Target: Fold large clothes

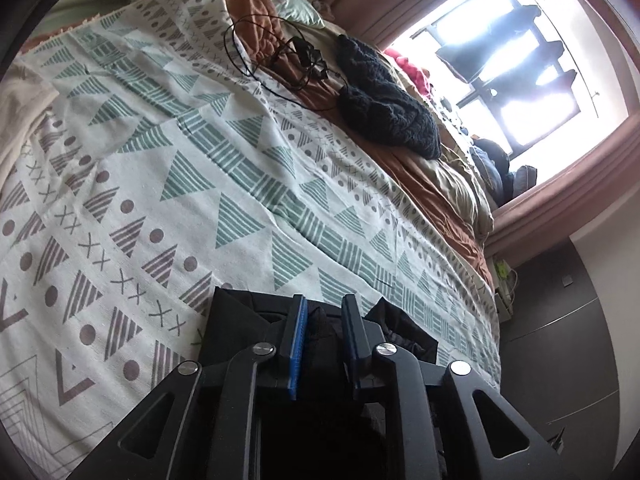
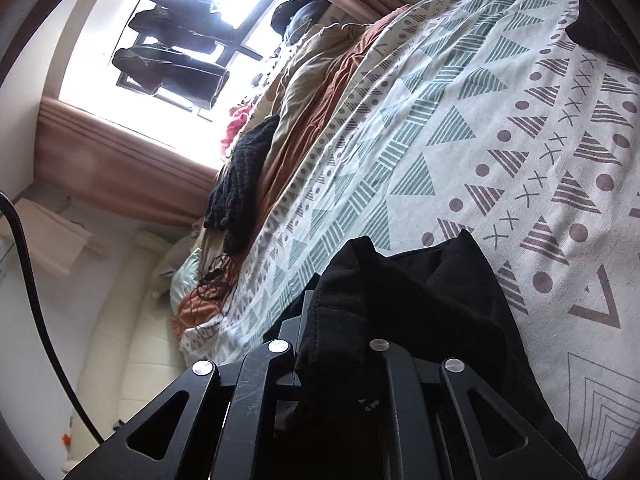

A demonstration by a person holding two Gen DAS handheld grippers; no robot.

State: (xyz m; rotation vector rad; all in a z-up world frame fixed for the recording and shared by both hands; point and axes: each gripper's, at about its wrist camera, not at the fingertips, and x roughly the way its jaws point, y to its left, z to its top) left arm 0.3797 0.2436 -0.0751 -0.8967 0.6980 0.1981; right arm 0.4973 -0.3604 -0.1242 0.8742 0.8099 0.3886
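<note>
Left wrist view: a black garment (image 1: 320, 322) lies on the patterned bedspread (image 1: 168, 152) near the bed's edge, a fold of it between the left gripper (image 1: 324, 312)'s blue pads (image 1: 298, 344), jaws narrowly parted with a gap showing on one side. Right wrist view: the same black cloth (image 2: 400, 292) bunches over the right gripper (image 2: 340, 320), hiding its fingertips; whether they pinch it cannot be told. Beyond lie a dark knitted item (image 1: 384, 100), a tangled cable (image 1: 296, 56) and a bright window (image 1: 520, 60).
</note>
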